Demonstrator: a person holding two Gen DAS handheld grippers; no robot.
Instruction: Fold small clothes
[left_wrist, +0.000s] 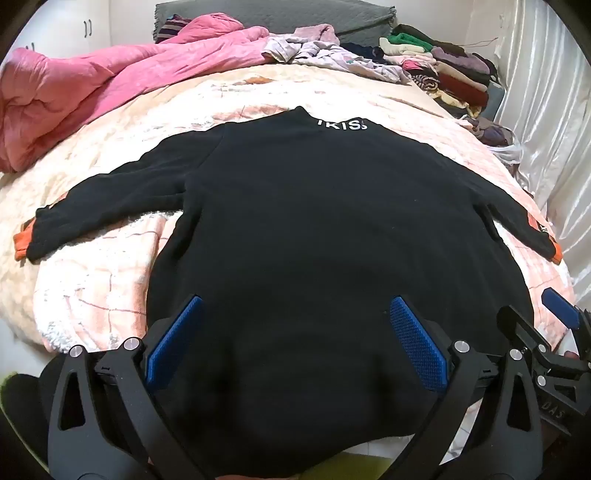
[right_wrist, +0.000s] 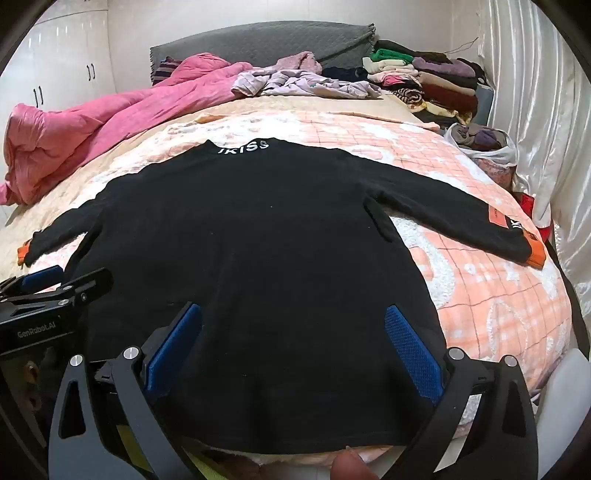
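Bedspread (right_wrist: 498, 295) bears sweater (right_wrist: 258, 229), hem between spread fingers (right_wrist: 413, 354)

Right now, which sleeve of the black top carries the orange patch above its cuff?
The right sleeve of the black top: an orange patch and white lettering near its cuff. The left sleeve shows only an orange cuff.

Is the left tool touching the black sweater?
Cannot tell. In the left wrist view, the left tool stands open over the black sweater, but neither view plainly shows contact or gap.
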